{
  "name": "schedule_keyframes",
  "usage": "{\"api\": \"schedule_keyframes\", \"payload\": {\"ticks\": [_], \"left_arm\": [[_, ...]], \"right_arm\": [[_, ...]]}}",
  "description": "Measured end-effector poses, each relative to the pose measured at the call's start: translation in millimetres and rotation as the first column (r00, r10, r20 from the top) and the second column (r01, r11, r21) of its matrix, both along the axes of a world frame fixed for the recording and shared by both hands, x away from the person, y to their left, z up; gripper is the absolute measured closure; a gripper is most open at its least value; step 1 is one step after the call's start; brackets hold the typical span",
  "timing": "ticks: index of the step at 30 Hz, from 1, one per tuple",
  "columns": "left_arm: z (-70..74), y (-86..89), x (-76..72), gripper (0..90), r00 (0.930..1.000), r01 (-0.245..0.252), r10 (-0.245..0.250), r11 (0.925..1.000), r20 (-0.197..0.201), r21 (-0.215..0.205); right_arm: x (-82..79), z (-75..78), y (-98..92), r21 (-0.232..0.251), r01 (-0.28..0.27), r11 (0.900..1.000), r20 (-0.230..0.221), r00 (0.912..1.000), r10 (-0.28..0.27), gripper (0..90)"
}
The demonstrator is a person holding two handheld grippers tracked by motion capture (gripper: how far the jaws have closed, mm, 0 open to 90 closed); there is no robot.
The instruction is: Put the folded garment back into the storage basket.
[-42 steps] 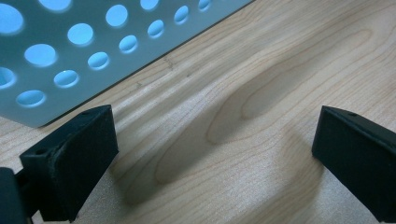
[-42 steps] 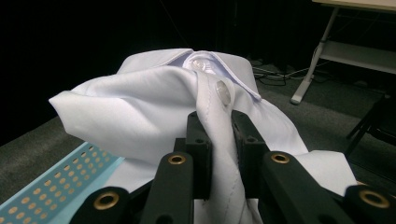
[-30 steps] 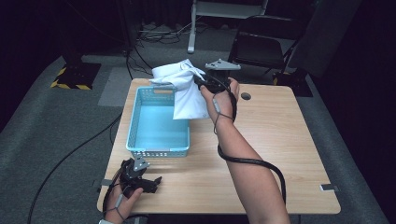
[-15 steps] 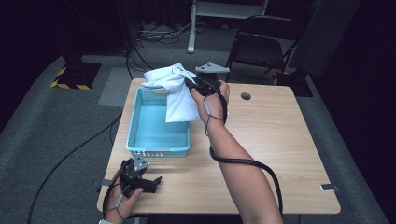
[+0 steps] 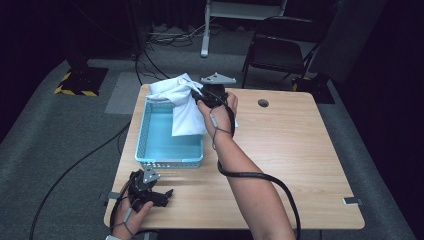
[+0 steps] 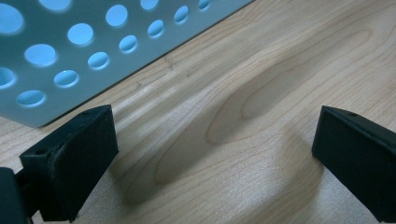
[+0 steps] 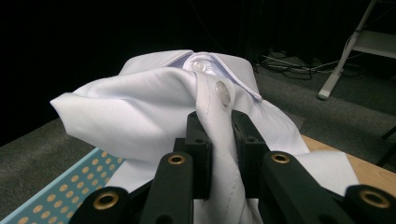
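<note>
My right claw [image 5: 200, 95] is clamped on a fold of a white buttoned cotton shirt [image 5: 185, 107], pinching the button strip between both jaws. The shirt hangs over the far right corner of a pale blue perforated plastic basket [image 5: 150, 159], partly draped inside it and partly spilling onto the light wooden counter [image 5: 300, 160]. My left claw [image 5: 150, 192] rests near the counter's front edge, just before the basket — its jaws spread wide, holding nothing. To do this well, I judge I should keep a firm pinch and lift high enough that trailing cloth clears the basket rim — loose fabric could snag there.
</note>
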State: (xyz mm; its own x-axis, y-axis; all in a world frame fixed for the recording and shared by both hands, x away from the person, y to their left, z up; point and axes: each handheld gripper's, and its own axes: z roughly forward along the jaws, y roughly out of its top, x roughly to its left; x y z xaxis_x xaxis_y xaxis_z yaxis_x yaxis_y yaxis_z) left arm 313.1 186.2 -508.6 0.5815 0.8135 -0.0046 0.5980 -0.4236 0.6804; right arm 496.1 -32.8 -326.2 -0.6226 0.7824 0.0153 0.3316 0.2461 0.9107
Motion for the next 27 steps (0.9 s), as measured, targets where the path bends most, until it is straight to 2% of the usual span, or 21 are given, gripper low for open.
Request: {"api": "schedule_keyframes", "payload": {"ticks": [8, 27], "left_arm": [[0.0, 0.0, 0.0, 0.2, 1.0, 0.0, 0.0, 1.0, 0.0, 0.0], [-0.1, -0.1, -0.1, 0.3, 1.0, -0.001, 0.001, 1.0, -0.001, -0.003]], "right_arm": [[0.6, -14.9, 7.8, -0.006, -0.007, 1.0, -0.012, 0.9999, 0.007, 79.3], [1.3, -37.8, 31.1, -0.032, -0.029, 0.999, -0.045, 0.9986, 0.028, 79.1]]}}
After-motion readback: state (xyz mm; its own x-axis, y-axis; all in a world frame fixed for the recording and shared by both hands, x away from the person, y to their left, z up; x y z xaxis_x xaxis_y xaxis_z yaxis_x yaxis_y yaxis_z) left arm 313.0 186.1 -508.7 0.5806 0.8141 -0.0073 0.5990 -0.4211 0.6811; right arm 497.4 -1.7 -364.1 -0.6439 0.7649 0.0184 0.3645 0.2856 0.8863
